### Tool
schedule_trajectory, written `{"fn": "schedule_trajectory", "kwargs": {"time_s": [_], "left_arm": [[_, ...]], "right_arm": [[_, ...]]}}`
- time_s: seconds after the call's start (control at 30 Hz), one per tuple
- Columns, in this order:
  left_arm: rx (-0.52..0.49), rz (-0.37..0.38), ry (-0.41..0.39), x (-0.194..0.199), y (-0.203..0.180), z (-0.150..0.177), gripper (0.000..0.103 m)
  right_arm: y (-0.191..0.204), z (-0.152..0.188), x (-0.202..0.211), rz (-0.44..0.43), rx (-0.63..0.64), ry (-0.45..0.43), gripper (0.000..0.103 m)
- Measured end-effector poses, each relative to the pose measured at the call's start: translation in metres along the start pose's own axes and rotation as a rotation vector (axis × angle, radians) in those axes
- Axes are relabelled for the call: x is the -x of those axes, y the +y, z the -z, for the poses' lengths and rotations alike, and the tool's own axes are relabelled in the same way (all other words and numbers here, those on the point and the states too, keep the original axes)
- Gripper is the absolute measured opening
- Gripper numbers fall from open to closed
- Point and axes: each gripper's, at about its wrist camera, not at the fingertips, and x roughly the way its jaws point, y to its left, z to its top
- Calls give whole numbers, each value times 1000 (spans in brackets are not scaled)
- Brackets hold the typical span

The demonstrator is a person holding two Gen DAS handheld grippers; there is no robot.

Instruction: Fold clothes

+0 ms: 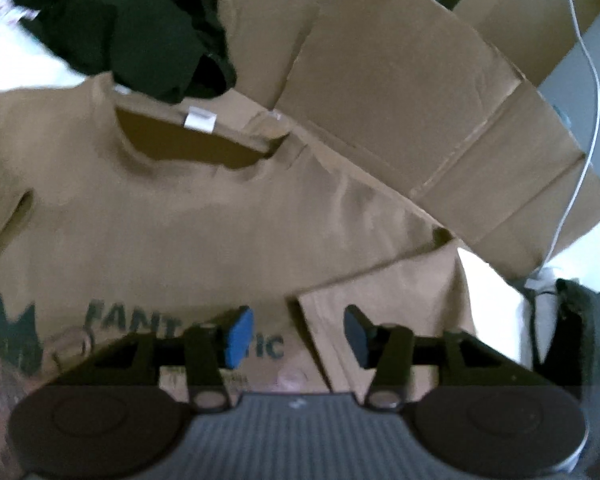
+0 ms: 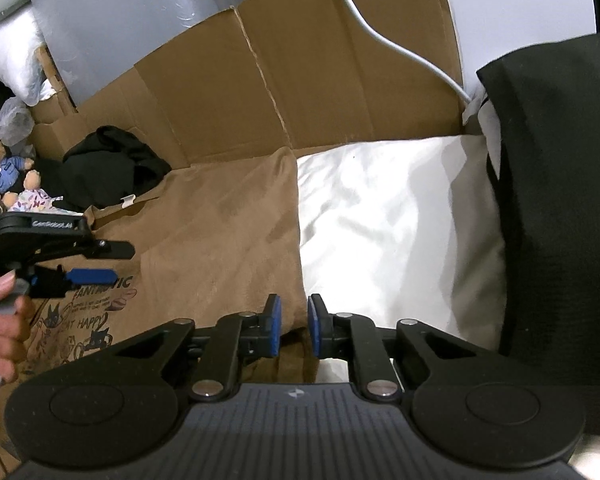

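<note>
A brown T-shirt (image 1: 180, 220) with a dark "FANTASTIC" print lies flat, front up, its collar and white tag toward the far side. One sleeve (image 1: 380, 300) is folded in over the body. My left gripper (image 1: 298, 336) hangs open just above the print, with nothing between its pads. In the right wrist view that left gripper (image 2: 100, 263) sits over the print at the left, held by a hand (image 2: 4, 332). My right gripper (image 2: 294, 330) stands over the T-shirt (image 2: 220, 220) at its right edge. Its jaws are narrowly apart, with brown cloth showing in the gap.
A crumpled black garment (image 1: 132, 32) lies past the collar. Flattened cardboard (image 2: 320, 80) stands behind the shirt, with a white cable (image 2: 400, 52) over it. White bedding (image 2: 380, 220) lies right of the shirt, dark fabric (image 2: 560, 200) further right. Soft toys (image 2: 4, 164) sit far left.
</note>
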Motion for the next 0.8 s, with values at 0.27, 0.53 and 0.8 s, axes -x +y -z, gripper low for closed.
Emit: {"fn": "schedule_trajectory", "kwargs": {"time_s": [0.27, 0.53, 0.8], "left_arm": [[-146, -4, 1, -17, -14, 4, 61], [-218, -34, 16, -22, -20, 8, 27], [-219, 5, 18, -23, -18, 4, 2]], "right_arm": [[-3, 2, -5, -10, -13, -24, 10], [-2, 9, -15, -13, -12, 23, 9], [1, 14, -17, 6, 20, 42, 9]]}}
